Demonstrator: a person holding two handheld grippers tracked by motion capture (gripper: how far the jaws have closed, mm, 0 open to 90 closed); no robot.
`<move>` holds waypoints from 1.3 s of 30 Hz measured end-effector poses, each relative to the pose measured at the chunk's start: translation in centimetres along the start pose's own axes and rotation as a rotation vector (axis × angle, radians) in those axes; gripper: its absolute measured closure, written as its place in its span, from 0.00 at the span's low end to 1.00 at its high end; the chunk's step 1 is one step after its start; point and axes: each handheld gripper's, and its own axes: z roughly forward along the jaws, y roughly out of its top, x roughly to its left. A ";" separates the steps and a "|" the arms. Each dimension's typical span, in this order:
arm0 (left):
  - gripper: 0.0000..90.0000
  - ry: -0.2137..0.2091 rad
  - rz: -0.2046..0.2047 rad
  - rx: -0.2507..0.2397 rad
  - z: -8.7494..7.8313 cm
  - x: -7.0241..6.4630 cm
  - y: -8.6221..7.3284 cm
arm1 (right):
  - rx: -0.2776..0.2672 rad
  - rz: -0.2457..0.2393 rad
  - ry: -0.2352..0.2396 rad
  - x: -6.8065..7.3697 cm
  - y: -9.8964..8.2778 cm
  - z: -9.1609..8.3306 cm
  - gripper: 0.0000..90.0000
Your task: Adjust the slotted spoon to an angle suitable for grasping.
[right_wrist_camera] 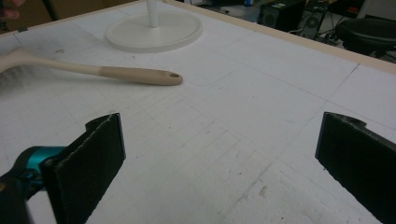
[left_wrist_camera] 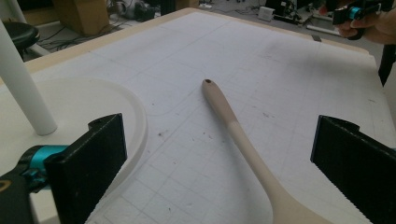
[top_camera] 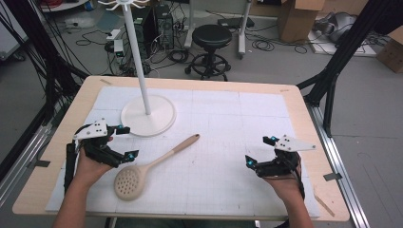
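1. The slotted spoon [top_camera: 151, 164] is lying flat on the white gridded mat [top_camera: 228, 142], roughly mid-table but a bit toward the left. The round holed bowl end is nearest the person, and the handle runs diagonally away and to the right.
2. The left gripper [top_camera: 124, 141] is just beside the spoon's bowl, on its left side, jaws spread wide with nothing in them. In the left gripper view [left_wrist_camera: 219, 154] the spoon handle runs up between the two black jaws, but the pads aren't touching it.
3. The right gripper [top_camera: 260, 150] is well apart from the spoon, over on the right side of the mat, also wide open and empty. The right gripper view [right_wrist_camera: 219, 158] has bare mat between the jaws, and the spoon's handle tip, with its little hanging hole, farther off to the upper left.
4. The white stand [top_camera: 148, 115] with a tall pole sits on its round base behind the spoon, near the left gripper. The spoon isn't touching the base.
5. Both hands are resting low at the near edge of the table [top_camera: 294, 102].
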 end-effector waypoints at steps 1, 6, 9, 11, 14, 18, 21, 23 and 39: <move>0.04 0.001 0.000 -0.003 0.0 0.1 0.0 | -0.004 0.001 0.008 0.0 0.0 -0.1 0.00; 0.04 0.005 0.004 -0.002 -0.1 0.0 0.1 | -0.008 0.004 0.010 -0.2 -0.1 0.0 0.00; 0.04 0.006 0.005 -0.006 -0.2 0.0 0.1 | 0.004 0.004 0.014 -0.1 -0.3 0.1 0.00; 0.04 0.005 0.003 -0.006 -0.3 0.0 0.1 | 0.004 -0.003 0.010 0.0 -0.3 0.1 0.00; 0.05 0.005 0.005 -0.011 -0.3 -0.1 0.2 | 0.003 -0.003 0.007 0.0 -0.2 0.0 0.00; 0.04 0.010 0.003 -0.011 -0.4 -0.1 0.3 | 0.003 -0.003 0.005 0.0 -0.2 0.1 0.00; 0.05 0.008 -0.003 -0.006 -0.3 -0.1 0.3 | 0.010 0.002 0.010 0.0 -0.3 0.2 0.00; 0.04 0.007 -0.002 0.003 -0.2 -0.1 0.4 | 0.021 0.000 0.011 0.0 -0.4 0.4 0.00; 0.04 -0.035 -0.050 0.085 2.6 0.1 3.3 | 0.023 0.002 0.009 -0.4 -0.4 0.3 0.00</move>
